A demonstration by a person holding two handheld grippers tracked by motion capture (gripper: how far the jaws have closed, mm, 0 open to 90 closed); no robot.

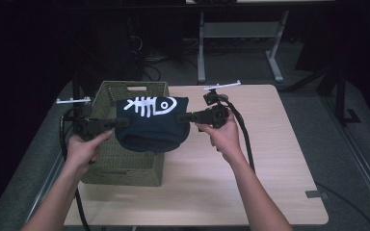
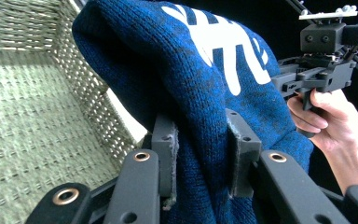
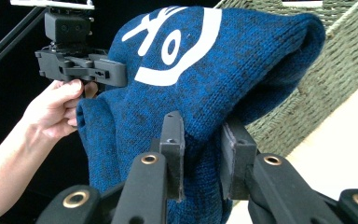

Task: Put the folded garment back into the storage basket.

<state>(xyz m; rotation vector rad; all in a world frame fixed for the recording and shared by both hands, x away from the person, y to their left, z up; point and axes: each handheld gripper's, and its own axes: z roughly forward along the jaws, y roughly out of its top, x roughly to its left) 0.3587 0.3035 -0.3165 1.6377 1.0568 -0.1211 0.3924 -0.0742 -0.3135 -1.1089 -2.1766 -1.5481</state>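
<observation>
A dark blue knitted garment [image 1: 151, 125] with a white fish-bone print hangs folded over the green woven basket [image 1: 107, 166] at the table's left. My left gripper [image 1: 120, 122] is shut on its left edge and my right gripper [image 1: 179, 117] is shut on its right edge, so the cloth is held up between them. In the left gripper view the knit [image 2: 200, 93] is pinched between the two pads, with the basket's inside [image 2: 32, 107] below. The right gripper view shows the cloth [image 3: 205, 79] clamped between the jaws, the basket wall [image 3: 340, 60] behind.
The wooden table [image 1: 270, 159] stretches bare to the right of the basket. A desk frame [image 1: 241, 33] stands on the floor beyond the far edge. Dark surroundings lie to the left.
</observation>
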